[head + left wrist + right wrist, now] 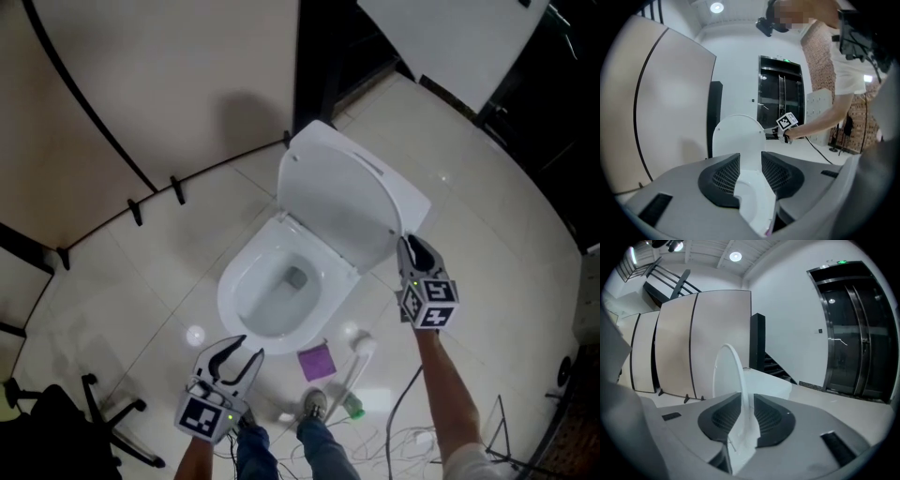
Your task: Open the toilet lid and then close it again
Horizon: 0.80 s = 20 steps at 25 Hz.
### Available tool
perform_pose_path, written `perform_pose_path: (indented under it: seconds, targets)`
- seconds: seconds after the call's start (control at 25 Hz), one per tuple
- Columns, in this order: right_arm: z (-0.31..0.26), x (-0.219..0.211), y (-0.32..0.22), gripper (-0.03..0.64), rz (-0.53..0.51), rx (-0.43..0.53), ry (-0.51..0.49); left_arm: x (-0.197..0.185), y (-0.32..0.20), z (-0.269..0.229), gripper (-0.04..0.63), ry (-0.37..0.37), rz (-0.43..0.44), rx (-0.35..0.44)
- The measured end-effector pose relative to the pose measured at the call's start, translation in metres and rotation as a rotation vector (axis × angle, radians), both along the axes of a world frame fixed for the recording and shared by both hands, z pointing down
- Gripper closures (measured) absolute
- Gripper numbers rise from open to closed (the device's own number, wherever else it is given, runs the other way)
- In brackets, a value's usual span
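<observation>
Right tool [409, 247], jaws narrowly parted astride the rim of the upright toilet lid [342, 202], may slip off on closing, letting it slam onto the bowl [231, 291]; left tool [251, 348] hangs open, empty.

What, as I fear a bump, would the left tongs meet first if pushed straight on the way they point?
Most likely the front rim of the toilet seat, which lines up between the open left tongs in the left gripper view. The raised lid stands farther back. Depth is unclear.
</observation>
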State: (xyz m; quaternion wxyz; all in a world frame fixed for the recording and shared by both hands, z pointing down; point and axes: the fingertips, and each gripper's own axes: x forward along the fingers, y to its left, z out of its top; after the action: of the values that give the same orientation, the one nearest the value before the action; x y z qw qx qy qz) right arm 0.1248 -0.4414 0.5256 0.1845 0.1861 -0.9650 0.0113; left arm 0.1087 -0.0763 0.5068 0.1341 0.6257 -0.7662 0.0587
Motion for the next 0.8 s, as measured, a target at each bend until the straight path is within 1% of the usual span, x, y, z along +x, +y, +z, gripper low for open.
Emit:
perform_pose_path:
  seconds: [0.04, 0.08, 0.16, 0.28, 0.44, 0.56, 0.72, 0.8]
  targets:
    - [-0.003, 0.006, 0.004, 0.508, -0.011, 0.011, 0.014, -0.003, -0.001, -0.006, 0.46, 0.038, -0.001, 0.014]
    - [-0.01, 0.011, 0.009, 0.485, -0.026, 0.019, 0.023, -0.006, -0.001, -0.014, 0.46, 0.061, 0.0, 0.025]
    - [-0.035, 0.022, 0.027, 0.474, -0.061, 0.023, 0.015, -0.012, -0.002, -0.036, 0.46, 0.067, 0.003, 0.039]
    - [-0.088, 0.04, 0.066, 0.469, -0.127, 0.011, -0.032, -0.015, 0.0, -0.081, 0.46, 0.052, 0.018, 0.064]
    - [-0.158, 0.062, 0.135, 0.469, -0.282, 0.001, -0.069, -0.01, 0.007, -0.153, 0.46, 0.019, 0.054, 0.093]
    - [-0.206, 0.074, 0.191, 0.469, -0.386, -0.005, -0.112, -0.003, 0.018, -0.204, 0.46, -0.01, 0.083, 0.147]
    - [-0.261, 0.092, 0.268, 0.469, -0.509, 0.029, -0.203, 0.016, 0.044, -0.247, 0.46, -0.024, 0.106, 0.171]
    - [-0.275, 0.104, 0.298, 0.469, -0.55, 0.028, -0.224, 0.027, 0.052, -0.263, 0.46, -0.035, 0.124, 0.177]
